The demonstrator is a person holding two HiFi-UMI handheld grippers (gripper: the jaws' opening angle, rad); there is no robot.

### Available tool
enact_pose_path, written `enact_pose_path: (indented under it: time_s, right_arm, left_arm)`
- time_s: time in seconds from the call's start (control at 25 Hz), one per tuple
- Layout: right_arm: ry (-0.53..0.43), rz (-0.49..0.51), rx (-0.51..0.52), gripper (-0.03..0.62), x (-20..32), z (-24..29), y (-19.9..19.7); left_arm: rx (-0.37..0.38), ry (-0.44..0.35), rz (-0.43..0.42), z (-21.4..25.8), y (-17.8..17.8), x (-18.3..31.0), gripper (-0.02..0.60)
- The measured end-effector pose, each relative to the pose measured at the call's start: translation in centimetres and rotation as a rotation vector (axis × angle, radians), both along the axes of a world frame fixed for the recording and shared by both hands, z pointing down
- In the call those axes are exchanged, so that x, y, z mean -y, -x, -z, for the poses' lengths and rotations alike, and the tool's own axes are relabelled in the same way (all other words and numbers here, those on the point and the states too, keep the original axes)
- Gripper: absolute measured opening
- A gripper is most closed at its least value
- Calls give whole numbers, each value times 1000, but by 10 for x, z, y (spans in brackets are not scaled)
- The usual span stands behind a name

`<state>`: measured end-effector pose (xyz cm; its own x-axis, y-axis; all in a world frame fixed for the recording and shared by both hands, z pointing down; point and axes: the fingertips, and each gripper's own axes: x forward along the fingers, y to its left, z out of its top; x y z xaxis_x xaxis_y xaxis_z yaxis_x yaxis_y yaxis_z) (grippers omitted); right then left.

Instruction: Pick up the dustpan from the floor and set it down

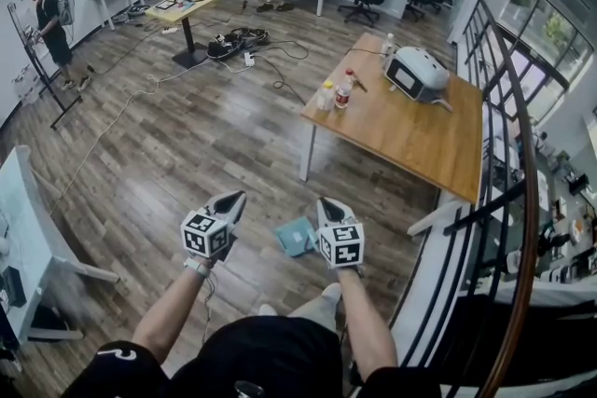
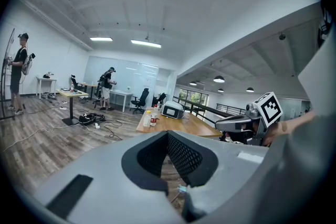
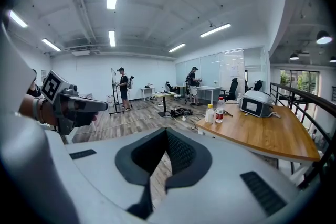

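A flat teal dustpan [image 1: 297, 236] lies on the wooden floor just in front of the person, seen only in the head view. My left gripper [image 1: 230, 200] hovers to its left and my right gripper [image 1: 333, 208] to its right, both held above the floor and apart from it. In the left gripper view the left gripper [image 2: 168, 135] has its jaws met at the tip with nothing between them. The right gripper [image 3: 167, 131] looks the same in its own view, shut and empty. Each gripper shows in the other's view, the right gripper [image 2: 247, 123] and the left gripper [image 3: 79, 105].
A wooden table [image 1: 401, 121] ahead to the right carries bottles [image 1: 336, 93] and a white appliance [image 1: 417, 73]. A black railing [image 1: 494, 200] runs along the right. A white table [image 1: 28, 228] stands at the left. Cables [image 1: 238, 40] and two people are further back.
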<state>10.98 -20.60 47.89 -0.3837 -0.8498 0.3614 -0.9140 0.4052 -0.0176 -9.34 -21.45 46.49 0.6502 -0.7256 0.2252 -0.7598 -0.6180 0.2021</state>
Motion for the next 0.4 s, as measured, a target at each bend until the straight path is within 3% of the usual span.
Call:
enact_pose_path:
  time_s: [0.4]
  right_arm:
    - [-12, -9, -4, -5, -4, -1, -10]
  left_arm:
    - [-3, 0, 7, -2, -7, -7, -2]
